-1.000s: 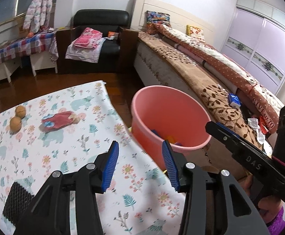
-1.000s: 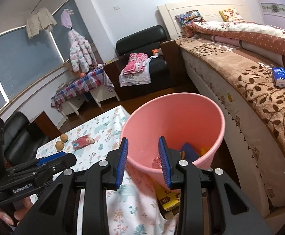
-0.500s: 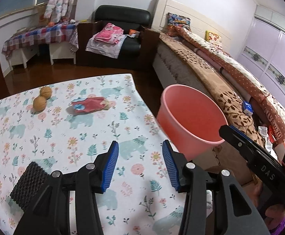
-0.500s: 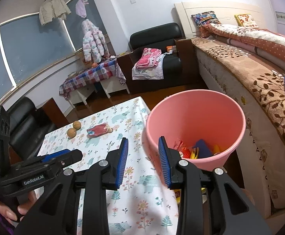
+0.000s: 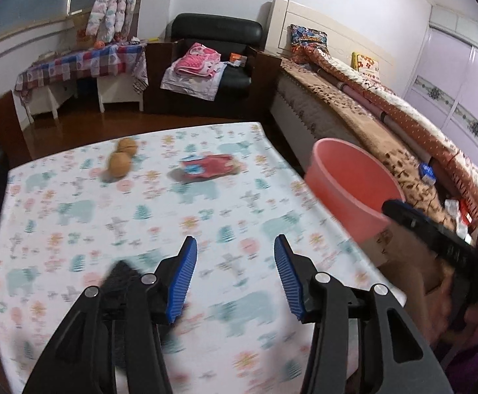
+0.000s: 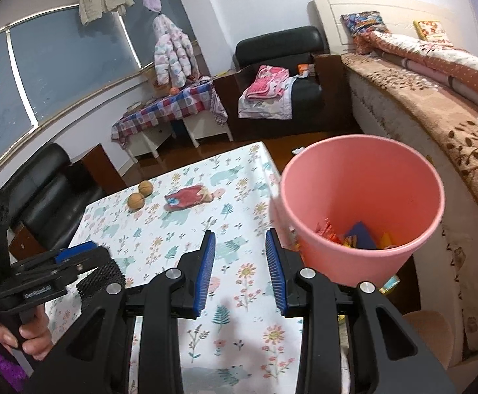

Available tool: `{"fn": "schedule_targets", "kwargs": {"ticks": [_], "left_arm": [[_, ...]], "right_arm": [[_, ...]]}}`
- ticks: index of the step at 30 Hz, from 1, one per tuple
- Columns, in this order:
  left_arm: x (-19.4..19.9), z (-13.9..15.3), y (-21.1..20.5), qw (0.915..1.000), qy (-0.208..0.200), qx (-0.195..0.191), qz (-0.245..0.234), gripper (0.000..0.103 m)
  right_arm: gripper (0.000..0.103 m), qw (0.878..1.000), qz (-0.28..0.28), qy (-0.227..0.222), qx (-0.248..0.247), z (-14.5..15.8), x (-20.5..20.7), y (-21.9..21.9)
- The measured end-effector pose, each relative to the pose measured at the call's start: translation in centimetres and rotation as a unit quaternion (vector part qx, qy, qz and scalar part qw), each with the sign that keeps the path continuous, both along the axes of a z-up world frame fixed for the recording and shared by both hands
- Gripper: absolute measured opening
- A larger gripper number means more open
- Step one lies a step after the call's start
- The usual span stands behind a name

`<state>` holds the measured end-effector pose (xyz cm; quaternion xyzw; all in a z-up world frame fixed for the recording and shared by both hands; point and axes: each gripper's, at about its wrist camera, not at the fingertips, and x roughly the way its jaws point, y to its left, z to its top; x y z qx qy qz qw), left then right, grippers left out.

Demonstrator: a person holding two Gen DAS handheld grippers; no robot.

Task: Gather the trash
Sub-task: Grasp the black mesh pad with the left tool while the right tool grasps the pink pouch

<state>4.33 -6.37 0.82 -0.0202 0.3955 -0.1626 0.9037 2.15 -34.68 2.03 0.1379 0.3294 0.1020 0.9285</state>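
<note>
Left-wrist view puts our left gripper (image 5: 235, 272) over the near part of the table (image 5: 74, 216), its jaws opening with only the flowered cloth showing between them. Just beside its left finger we see a black mesh object (image 5: 120, 275), blurred in this view. Farther out, a red wrapper (image 5: 211, 167) lies toward the far edge of the table, with two brown round fruits (image 5: 122, 159) touching each other to its left. The pink bin (image 5: 353, 193) stands off the table's right edge, and from this side we cannot see what it contains. Our right gripper (image 5: 399, 210) enters only as a dark blurred shape in front of the bin.

From the right-wrist view we see our right gripper (image 6: 240, 269) head-on: its jaws are apart and hold nothing, above the cloth near the table's right edge. Only this view looks down into the bin (image 6: 363, 197), where orange, blue and yellow trash (image 6: 353, 236) lies at the bottom. It also shows our left hand (image 6: 25, 331) around the left gripper's handle, at the table's left edge, and the wrapper (image 6: 189, 197) sharply.
</note>
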Motion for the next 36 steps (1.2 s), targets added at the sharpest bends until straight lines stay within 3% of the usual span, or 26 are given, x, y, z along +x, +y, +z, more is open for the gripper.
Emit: {"fn": "schedule_targets", "kwargs": {"ticks": [10,16,21,26,29,31,36], "left_arm": [[-4.4,-1.9,7.6,0.9987,0.012,0.049,-0.012,0.048],[-4.8,-3.9,6.6,0.9973,0.036,0.052,-0.037,0.048],[-3.8,-6.0,5.1,0.9913,0.046,0.108,-0.060,0.048],[-3.0,-6.6,4.9,0.9884,0.034,0.138,-0.052,0.029],[-2.4,-6.4,5.2,0.9895,0.027,0.136,-0.039,0.012],[-1.6,-6.1,5.6,0.9922,0.029,0.120,-0.022,0.010],[1.3,-4.6,7.7,0.9980,0.032,0.020,0.051,0.009]], "right_arm": [[0.032,0.999,0.049,0.019,-0.003,-1.4,1.3,2.6],[0.032,0.997,0.070,0.035,-0.005,-2.3,2.1,4.2],[0.033,0.996,0.079,0.043,-0.014,-2.5,2.8,5.0],[0.033,0.995,0.086,0.046,-0.002,-2.6,4.1,5.2],[0.033,0.994,0.094,0.057,0.007,-2.9,5.6,5.5],[0.033,0.993,0.102,0.063,0.004,-3.1,6.8,5.9],[0.036,0.989,0.135,0.055,-0.016,-3.2,9.8,7.6]]}}
